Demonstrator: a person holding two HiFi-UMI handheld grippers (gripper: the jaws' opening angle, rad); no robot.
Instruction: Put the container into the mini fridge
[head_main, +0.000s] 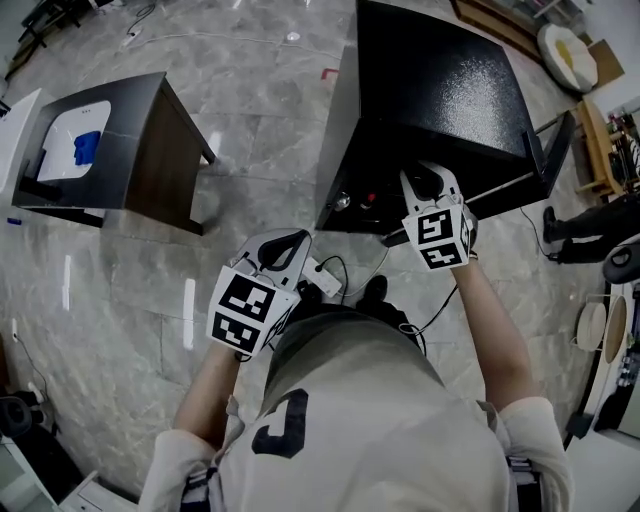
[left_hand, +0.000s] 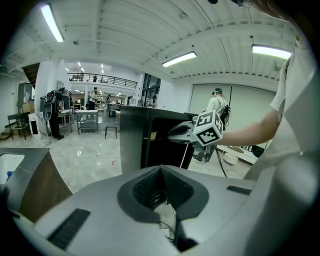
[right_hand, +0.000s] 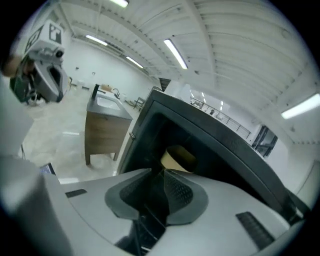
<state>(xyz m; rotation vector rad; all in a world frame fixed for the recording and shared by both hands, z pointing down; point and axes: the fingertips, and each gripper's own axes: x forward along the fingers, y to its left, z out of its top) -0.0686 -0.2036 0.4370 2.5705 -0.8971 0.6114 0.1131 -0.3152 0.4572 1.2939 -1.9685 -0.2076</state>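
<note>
We see only the top of a tan container (right_hand: 181, 156), at twelve o'clock inside the dark mini fridge (right_hand: 225, 145); the right gripper (right_hand: 162, 174) hides the rest.

Grey marble floor (head_main: 270, 130); dark wooden side table (head_main: 165, 165); white ceiling (left_hand: 125, 30), strip lights (left_hand: 179, 58).

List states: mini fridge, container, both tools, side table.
mini fridge: door open.
container: beige, sits inside the fridge, not held.
left tool: jaws together, empty, away from the fridge.
right tool: jaws together, empty, at the fridge opening.
side table: upright, carries a white tray.
</note>
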